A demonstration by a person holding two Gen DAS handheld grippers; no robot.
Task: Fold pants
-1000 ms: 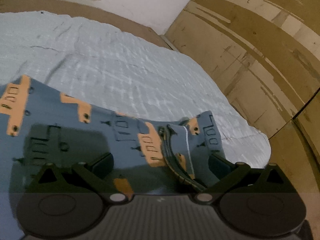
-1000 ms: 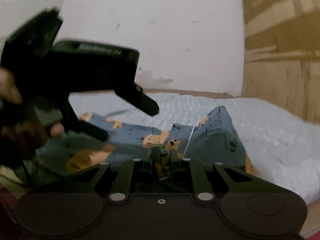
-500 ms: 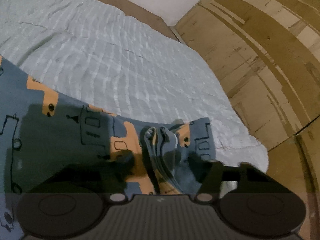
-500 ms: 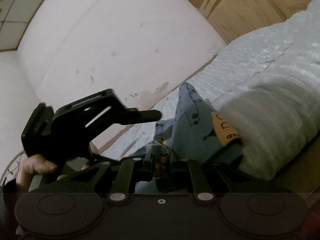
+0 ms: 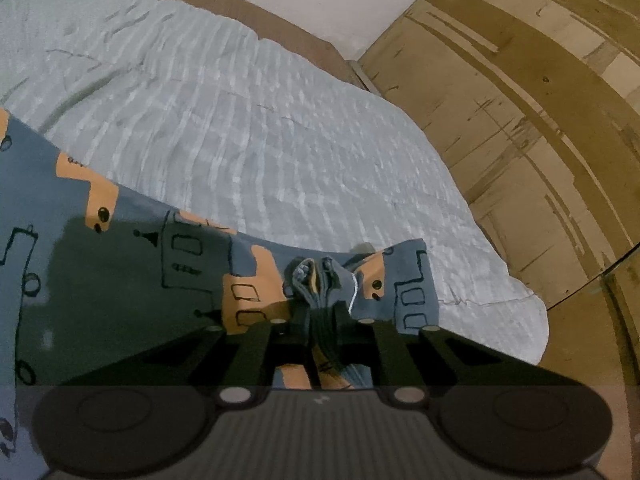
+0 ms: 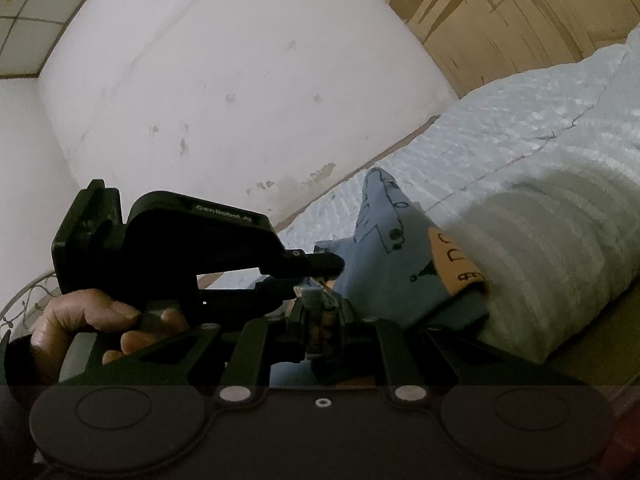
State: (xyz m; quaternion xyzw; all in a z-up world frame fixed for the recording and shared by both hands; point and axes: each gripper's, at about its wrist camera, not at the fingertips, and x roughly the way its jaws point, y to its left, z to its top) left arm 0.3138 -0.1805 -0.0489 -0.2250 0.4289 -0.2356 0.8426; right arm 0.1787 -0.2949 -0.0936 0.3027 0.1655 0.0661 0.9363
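The pants [image 5: 120,272] are blue-grey with orange patches and black line drawings, spread over a pale quilted bed cover [image 5: 240,120]. My left gripper [image 5: 320,312] is shut on the bunched waistband edge of the pants near the cover's near corner. In the right wrist view my right gripper [image 6: 322,312] is shut on a bunched fold of the same pants [image 6: 384,256], which rise as a peak just beyond it. The left gripper [image 6: 320,264] shows there too, held by a hand, its fingertips right beside mine on the cloth.
A wooden panelled wall [image 5: 520,100] runs along the right of the bed. A white wall [image 6: 240,80] stands behind it. The cover's edge [image 6: 560,280] hangs rolled at the bed's corner.
My left gripper has closed from open onto the bunched waistband. My right gripper has tilted and swung, staying shut on the cloth, and the two grippers have come close together.
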